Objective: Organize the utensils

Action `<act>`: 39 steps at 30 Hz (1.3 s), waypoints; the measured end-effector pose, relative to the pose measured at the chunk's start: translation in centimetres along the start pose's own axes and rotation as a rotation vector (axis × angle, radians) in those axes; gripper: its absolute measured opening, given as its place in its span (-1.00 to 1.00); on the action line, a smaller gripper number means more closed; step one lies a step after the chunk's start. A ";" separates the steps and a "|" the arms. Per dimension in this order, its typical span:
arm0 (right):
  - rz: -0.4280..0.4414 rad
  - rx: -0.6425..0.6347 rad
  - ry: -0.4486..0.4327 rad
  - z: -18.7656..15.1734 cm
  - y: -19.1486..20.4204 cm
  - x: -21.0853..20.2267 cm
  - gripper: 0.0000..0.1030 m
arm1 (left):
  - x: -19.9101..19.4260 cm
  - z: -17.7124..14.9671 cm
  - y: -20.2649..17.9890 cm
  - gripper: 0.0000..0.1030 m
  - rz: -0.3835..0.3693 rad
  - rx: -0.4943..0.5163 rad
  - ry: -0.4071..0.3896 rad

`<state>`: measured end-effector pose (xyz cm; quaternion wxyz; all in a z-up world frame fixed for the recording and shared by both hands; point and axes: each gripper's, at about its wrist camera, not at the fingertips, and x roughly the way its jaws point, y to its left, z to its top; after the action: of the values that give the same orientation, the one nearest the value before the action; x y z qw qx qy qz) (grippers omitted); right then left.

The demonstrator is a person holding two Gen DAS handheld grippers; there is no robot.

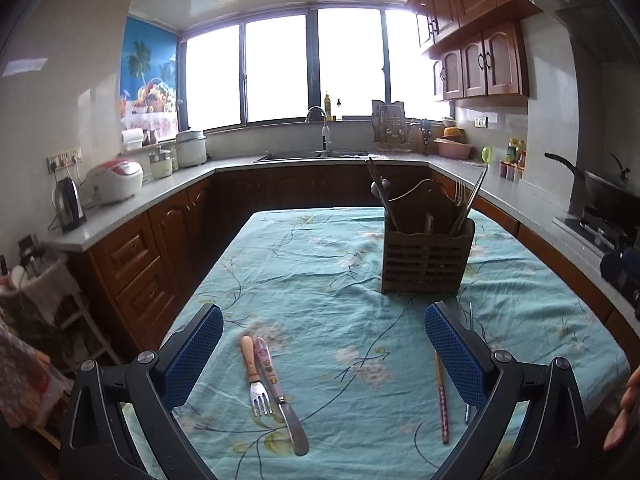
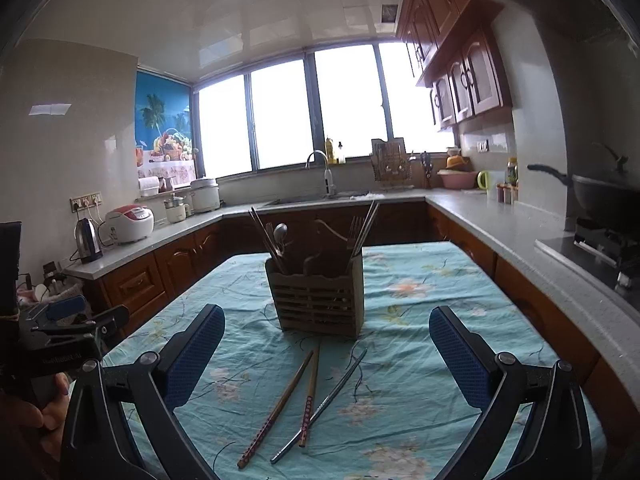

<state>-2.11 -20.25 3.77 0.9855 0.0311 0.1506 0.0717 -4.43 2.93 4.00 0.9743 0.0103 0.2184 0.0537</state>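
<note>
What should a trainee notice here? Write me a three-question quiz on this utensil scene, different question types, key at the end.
1. True or false: the left gripper is shut on the small fork with the peach handle.
2. Multiple choice: the two patterned wooden chopsticks and the metal chopstick lie
A. inside the slatted wooden utensil holder
B. on the turquoise floral tablecloth, in front of the holder
C. on the grey countertop
3. Fill in: beside the fork lies a butter ____ with a pink handle.

Key: 1 false, both it and the right gripper are open and hold nothing; 2 B; 3 knife.
</note>
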 end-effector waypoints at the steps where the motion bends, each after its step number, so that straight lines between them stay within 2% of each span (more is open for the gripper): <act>1: 0.000 -0.004 -0.008 0.2 0.1 -0.4 1.00 | -0.3 0.0 -0.2 0.99 0.011 0.009 -0.004; 6: 0.007 -0.005 -0.029 0.0 0.1 -1.1 1.00 | -0.6 -0.6 -0.5 0.99 0.030 0.019 -0.015; 17: -0.042 -0.008 -0.038 -3.3 0.0 -0.1 1.00 | 0.9 -2.5 0.0 0.99 0.051 0.007 -0.031; 31: -0.054 -0.030 0.037 -4.5 0.7 1.8 1.00 | 3.1 -2.9 0.2 0.99 0.087 0.001 0.003; 39: -0.068 -0.040 0.061 -5.1 0.7 2.7 1.00 | 3.8 -3.4 0.8 0.99 0.082 -0.029 -0.018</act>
<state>-1.18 -18.91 -1.83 0.9827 0.0039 0.1802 0.0420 -2.51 4.12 -0.69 0.9733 0.0057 0.2084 0.0964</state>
